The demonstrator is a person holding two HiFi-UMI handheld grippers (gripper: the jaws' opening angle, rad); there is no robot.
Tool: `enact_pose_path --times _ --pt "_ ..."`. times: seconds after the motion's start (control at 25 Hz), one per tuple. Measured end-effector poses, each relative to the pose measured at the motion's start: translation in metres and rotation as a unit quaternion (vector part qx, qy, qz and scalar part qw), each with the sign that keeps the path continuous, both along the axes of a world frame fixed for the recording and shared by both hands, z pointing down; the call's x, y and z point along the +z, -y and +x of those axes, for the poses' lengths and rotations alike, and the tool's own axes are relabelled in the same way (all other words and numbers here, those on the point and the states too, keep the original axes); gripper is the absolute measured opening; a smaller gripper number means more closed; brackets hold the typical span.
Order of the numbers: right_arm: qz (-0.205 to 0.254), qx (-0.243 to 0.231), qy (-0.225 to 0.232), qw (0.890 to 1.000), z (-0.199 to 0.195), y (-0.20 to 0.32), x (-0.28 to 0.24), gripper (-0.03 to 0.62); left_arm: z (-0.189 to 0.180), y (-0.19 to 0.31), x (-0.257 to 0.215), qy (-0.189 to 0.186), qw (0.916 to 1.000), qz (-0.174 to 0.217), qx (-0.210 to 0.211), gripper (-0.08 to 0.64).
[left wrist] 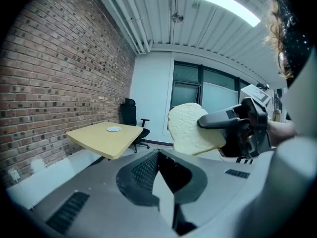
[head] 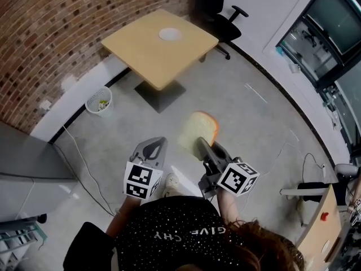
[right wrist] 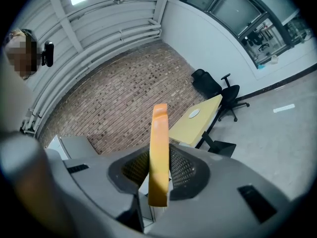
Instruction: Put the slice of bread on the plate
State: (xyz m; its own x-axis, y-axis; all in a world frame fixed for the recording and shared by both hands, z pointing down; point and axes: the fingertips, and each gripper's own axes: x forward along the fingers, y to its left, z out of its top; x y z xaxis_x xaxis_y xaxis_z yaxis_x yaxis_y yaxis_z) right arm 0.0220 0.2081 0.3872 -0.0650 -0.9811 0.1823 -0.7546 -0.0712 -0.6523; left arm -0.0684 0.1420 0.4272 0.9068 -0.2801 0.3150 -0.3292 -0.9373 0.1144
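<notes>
My right gripper (head: 202,147) is shut on the slice of bread (head: 198,132) and holds it upright over the grey floor. In the right gripper view the bread (right wrist: 159,148) shows edge-on, its orange crust between the mesh pads. The left gripper view shows its pale face (left wrist: 190,130) with the right gripper (left wrist: 205,123) clamped on it. Alongside, at the left, my left gripper (head: 155,145) is shut and holds nothing (left wrist: 158,158). Ahead, a small white plate (head: 170,34) lies on a square yellow table (head: 163,58), some way beyond both grippers.
A brick wall (head: 51,33) curves behind the table. A black office chair (head: 227,22) stands at the table's far side, and a wire waste basket (head: 100,101) sits by the wall. A grey cabinet (head: 22,160) is at the left. A cable (head: 84,162) runs over the floor.
</notes>
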Motion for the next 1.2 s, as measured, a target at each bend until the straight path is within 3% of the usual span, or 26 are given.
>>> enact_pose_path --times 0.28,0.8,1.2 --pt "0.011 -0.014 -0.008 1.000 0.051 0.024 0.007 0.095 0.051 0.018 0.007 -0.008 0.9999 -0.001 -0.008 0.011" --pt "0.006 -0.030 0.011 0.999 0.078 0.044 0.016 0.095 0.086 0.035 0.017 -0.004 0.9997 -0.011 -0.020 0.011" --pt "0.018 -0.013 0.016 1.000 0.122 0.095 0.008 0.095 0.136 0.089 0.008 -0.002 1.0000 0.001 -0.005 0.011"
